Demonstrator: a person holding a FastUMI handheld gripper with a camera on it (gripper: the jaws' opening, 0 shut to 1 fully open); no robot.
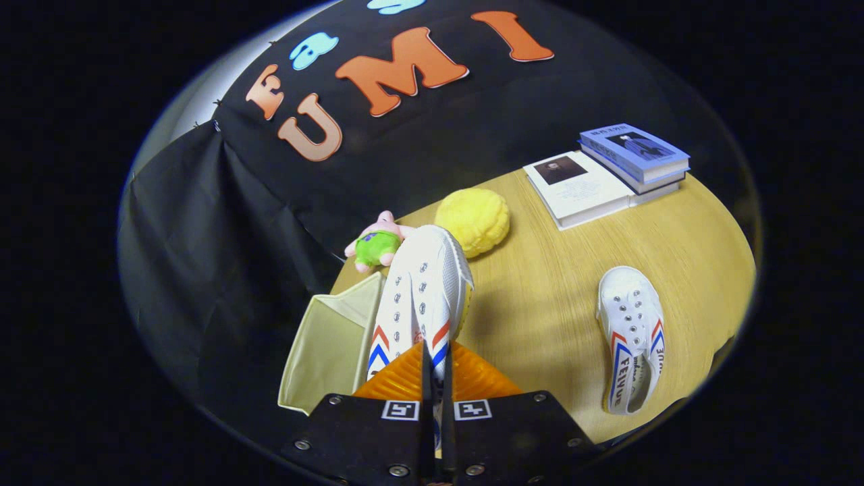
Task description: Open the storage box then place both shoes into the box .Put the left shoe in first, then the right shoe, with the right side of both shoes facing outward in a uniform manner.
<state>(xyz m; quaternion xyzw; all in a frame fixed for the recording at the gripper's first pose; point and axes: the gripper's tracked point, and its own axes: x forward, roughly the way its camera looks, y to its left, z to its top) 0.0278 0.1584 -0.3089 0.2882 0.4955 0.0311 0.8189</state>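
Jaws: The gripper [437, 364] has its two orange fingers [398, 378] nearly together, pinched on the heel end of the held shoe [422, 290]. Only a thin strip of shoe material separates them.

Grip point: The hold appears to be on the rear collar or heel tab. The exact spot is hidden behind the fingers, so this is a judgement.

Held shoe: White canvas with red and blue chevrons and metal eyelets. It extends ahead of the fingers, toe away, raised above the table [553, 297].

Handling, held shoe: Probably light. The canvas upper is soft and will fold under pressure. The rubber sole is stiffer and gives a firmer edge. With a heel-end grip the toe is likely to droop or swing.

Storage box [331, 344]: Pale fabric, open at the top, just beside the held shoe on its left. The walls look soft and may give way if nudged.

Second shoe [631, 334]: Lies on the table well apart to the right, opening toward the camera. Its heel collar is exposed and offers the best pinch point.

Beyond: A yellow plush [472, 219] and a small pink and green toy [378, 244] lie just past the toe. Stacked books [607, 179] lie farther back.
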